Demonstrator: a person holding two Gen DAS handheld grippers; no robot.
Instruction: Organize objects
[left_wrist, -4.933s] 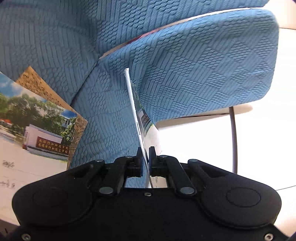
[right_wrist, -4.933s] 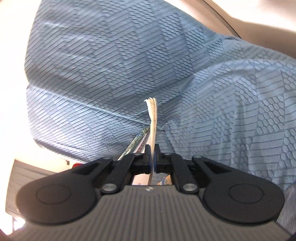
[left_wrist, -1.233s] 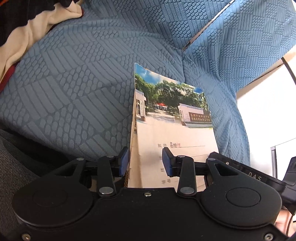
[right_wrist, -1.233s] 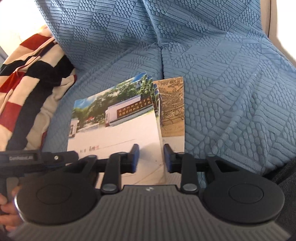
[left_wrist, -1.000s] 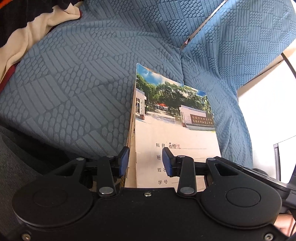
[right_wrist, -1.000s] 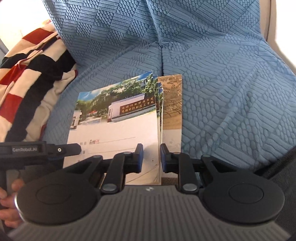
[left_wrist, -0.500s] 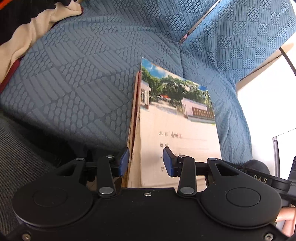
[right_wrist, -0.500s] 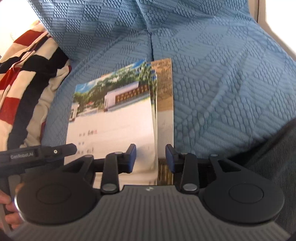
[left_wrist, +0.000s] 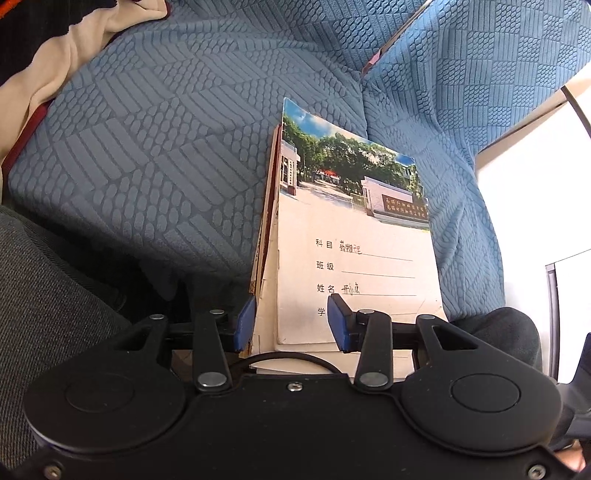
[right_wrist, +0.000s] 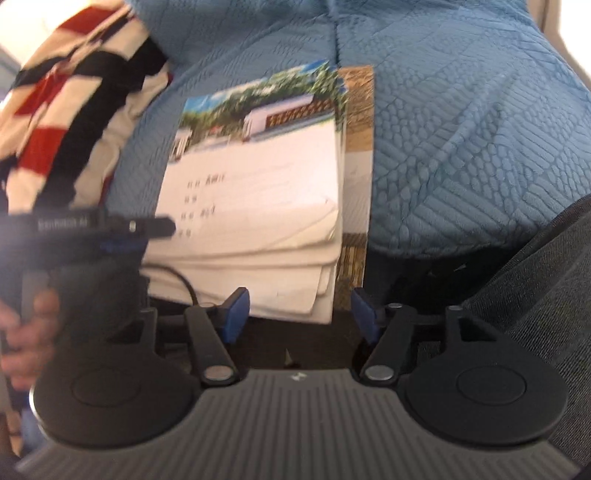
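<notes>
Your right cam shows a striped cloth (right_wrist: 70, 96) left of the notebooks (right_wrist: 258, 206); the left cam barely catches it. Stack of notebooks (left_wrist: 351, 251) lies flat on the blue seat cover (left_wrist: 177, 155), long axis pointing away from you. Left gripper (left_wrist: 291, 323) and right gripper (right_wrist: 299, 314) both spread, gripping nothing.

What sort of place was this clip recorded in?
Probably a living room at home. A stack of school notebooks lies on a sofa seat under a blue textured cover, with a striped red, black and cream garment heaped beside it. Both tongs are open.
</notes>
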